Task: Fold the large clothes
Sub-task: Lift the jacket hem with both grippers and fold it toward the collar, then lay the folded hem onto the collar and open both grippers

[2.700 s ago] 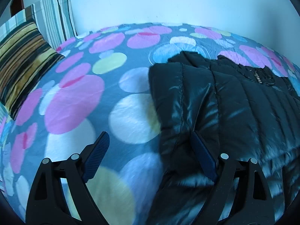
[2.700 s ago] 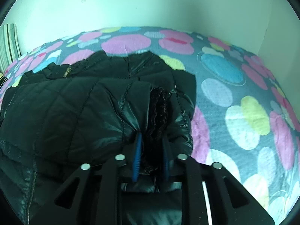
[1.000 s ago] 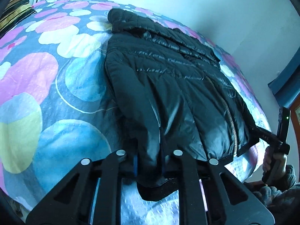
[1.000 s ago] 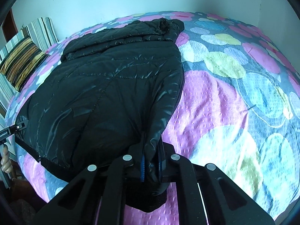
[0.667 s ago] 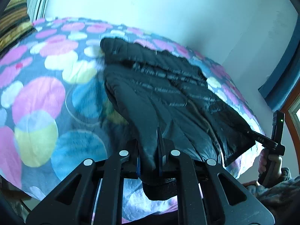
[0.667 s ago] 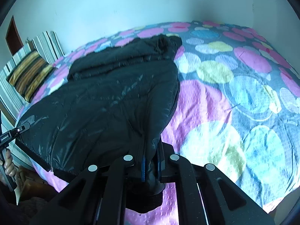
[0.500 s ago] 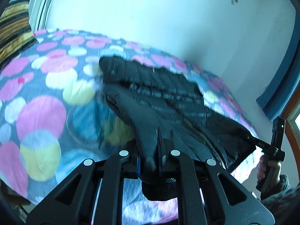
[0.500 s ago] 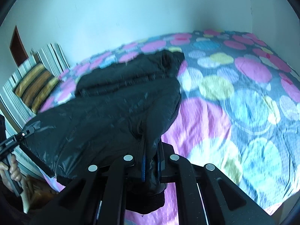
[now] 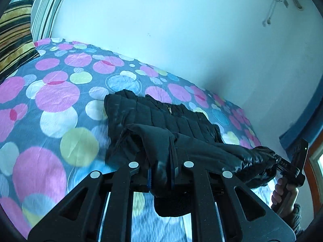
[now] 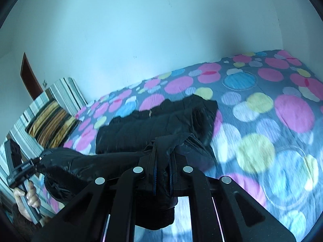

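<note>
A black puffer jacket (image 9: 161, 117) (image 10: 145, 129) lies on the spotted bedspread (image 9: 56, 96) (image 10: 262, 109), its collar end resting on the bed and its hem end lifted off it. My left gripper (image 9: 160, 173) is shut on one hem corner. My right gripper (image 10: 162, 178) is shut on the other hem corner. The raised hem stretches between the two grippers. In the left wrist view the right gripper (image 9: 279, 162) shows at the far right, held by a hand (image 9: 284, 193). In the right wrist view the left gripper (image 10: 38, 160) shows at the left edge, with a hand (image 10: 28, 199) below it.
Striped pillows (image 9: 18, 30) (image 10: 52, 121) lean at the head of the bed. A pale wall (image 9: 161, 30) runs behind the bed. A blue frame (image 9: 302, 117) stands at the right in the left wrist view. A brown door edge (image 10: 30, 80) shows in the right wrist view.
Both grippers have risen with the jacket's hem, lifting the lower half off the bed. The views tilted up, showing more wall and less of the near bed edge.
</note>
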### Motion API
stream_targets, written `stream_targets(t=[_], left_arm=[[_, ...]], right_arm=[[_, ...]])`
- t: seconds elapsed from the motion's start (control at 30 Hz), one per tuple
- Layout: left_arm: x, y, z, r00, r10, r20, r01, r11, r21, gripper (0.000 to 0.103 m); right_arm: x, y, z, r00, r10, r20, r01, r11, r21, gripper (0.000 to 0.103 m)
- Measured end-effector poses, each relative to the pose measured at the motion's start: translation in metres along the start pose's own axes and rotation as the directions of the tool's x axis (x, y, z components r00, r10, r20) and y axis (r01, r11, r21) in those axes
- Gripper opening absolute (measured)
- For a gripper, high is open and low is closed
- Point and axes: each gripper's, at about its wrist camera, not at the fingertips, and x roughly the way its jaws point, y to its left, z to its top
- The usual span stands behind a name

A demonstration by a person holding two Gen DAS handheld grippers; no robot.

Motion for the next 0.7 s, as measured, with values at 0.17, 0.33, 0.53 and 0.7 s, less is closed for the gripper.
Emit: stream_targets(t=[0.17, 0.33, 0.53, 0.7], left_arm=[[0.043, 0.013, 0.021, 0.999, 0.026, -0.041, -0.027, 0.999, -0.021, 0.011], [0.093, 0.032, 0.029, 0.992, 0.063, -0.106, -0.068, 0.997, -0.044, 0.011], [0.151, 0.057, 0.030, 0.980, 0.087, -0.178, -0.102, 0.992, -0.078, 0.011], [0.176, 0.065, 0.028, 0.977, 0.087, -0.192, -0.106, 0.990, -0.090, 0.012]], right_arm=[[0.039, -0.009, 0.025, 1.000, -0.011, -0.008, 0.012, 0.999, 0.043, 0.008], [0.087, -0.023, 0.033, 0.997, -0.052, -0.060, 0.057, 0.995, 0.078, 0.008], [0.145, -0.042, 0.037, 0.986, -0.092, -0.139, 0.109, 0.988, 0.114, 0.008], [0.192, -0.060, 0.028, 0.967, -0.114, -0.227, 0.150, 0.978, 0.148, 0.008]])
